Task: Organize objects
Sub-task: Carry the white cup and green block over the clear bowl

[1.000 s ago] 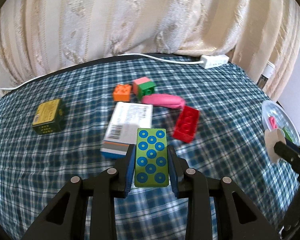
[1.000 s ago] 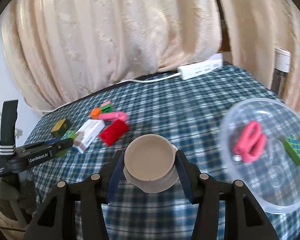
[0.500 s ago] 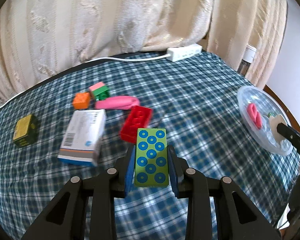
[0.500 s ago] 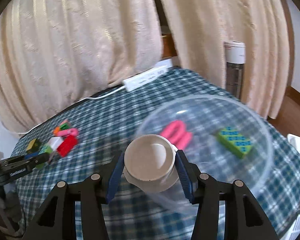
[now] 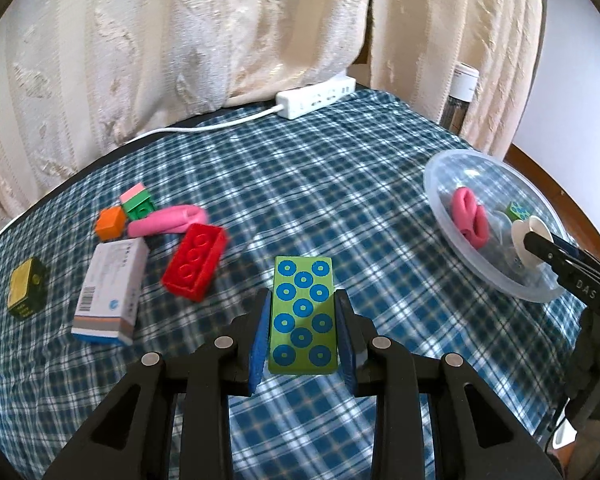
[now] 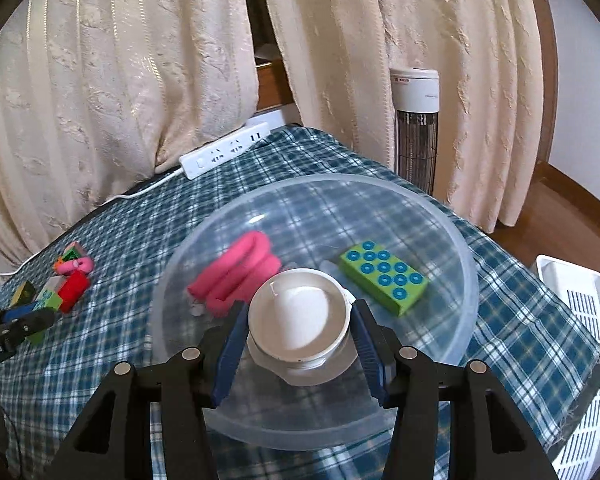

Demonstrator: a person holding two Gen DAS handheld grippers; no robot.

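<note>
- Left hand-held gripper (image 5: 302,316) tilts down over the checked tabletop (image 5: 320,168), clamped on a green block with blue dots (image 5: 303,314).
- Right hand-held gripper (image 6: 298,326) grips a white cup (image 6: 298,316) above the clear bowl (image 6: 466,320).
- Only the right view shows the white heater (image 6: 416,120); only the left shows the white carton (image 5: 112,292) clearly.

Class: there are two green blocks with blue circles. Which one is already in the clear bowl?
The green block lying in the clear bowl beside the pink roll; the other green block is clamped in the left gripper above the cloth.

Checked tablecloth (image 5: 340,184) under bowl (image 5: 452,216), blocks (image 5: 194,262).
</note>
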